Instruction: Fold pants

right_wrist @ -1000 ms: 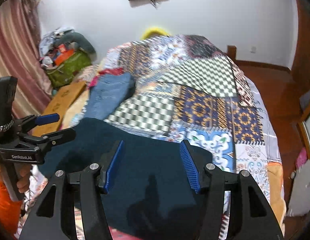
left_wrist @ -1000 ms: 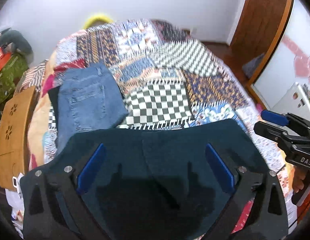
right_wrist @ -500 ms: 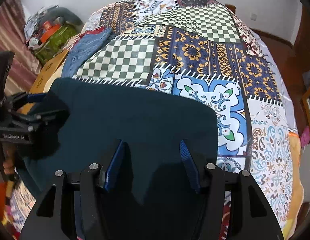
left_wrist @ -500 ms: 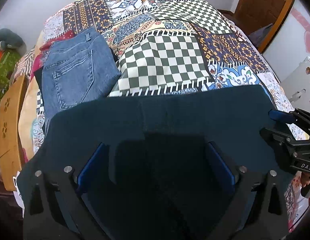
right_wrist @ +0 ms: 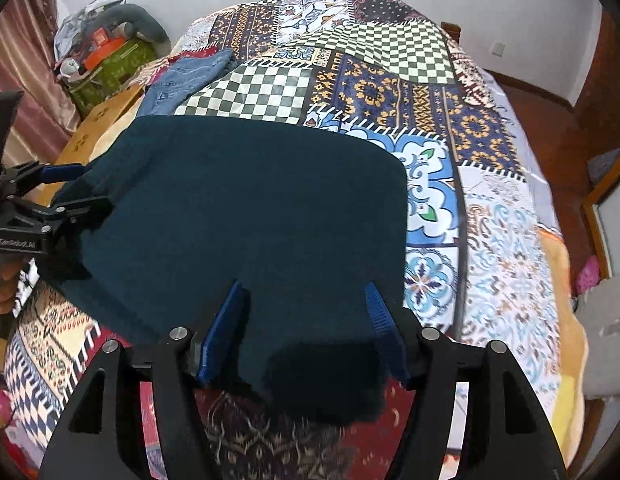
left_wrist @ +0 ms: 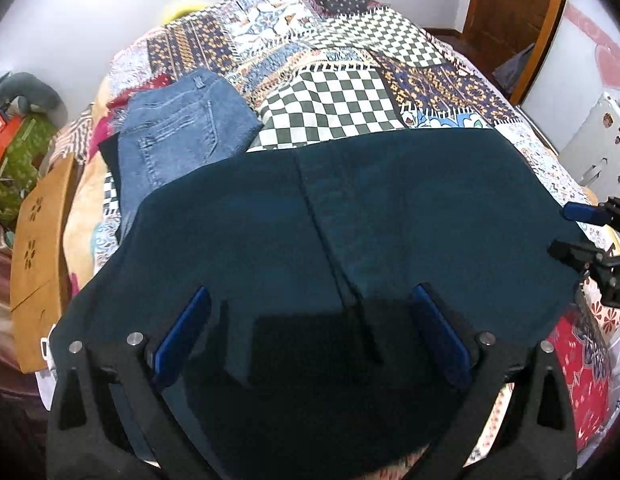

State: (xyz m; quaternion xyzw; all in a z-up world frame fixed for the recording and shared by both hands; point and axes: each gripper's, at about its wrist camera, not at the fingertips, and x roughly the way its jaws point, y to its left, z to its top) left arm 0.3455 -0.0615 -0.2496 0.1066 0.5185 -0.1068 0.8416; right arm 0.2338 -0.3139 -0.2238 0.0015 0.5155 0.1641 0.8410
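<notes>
There were two pairs of pants: one dark teal pair [left_wrist: 350, 220] and one pair of blue jeans [left_wrist: 177, 128]. Two grippers showed, left [left_wrist: 310, 336] and right [right_wrist: 305, 332], over one quilt [right_wrist: 490, 220]

Patchwork bedspread [left_wrist: 342, 92], folded blue jeans [left_wrist: 177, 120], wooden door [left_wrist: 506, 12]

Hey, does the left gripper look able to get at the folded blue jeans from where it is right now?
Probably yes. The left gripper is open and holds nothing, hovering over the dark teal pants. The blue jeans lie ahead and to its left on the patchwork bedspread, with nothing on top or standing between.
</notes>
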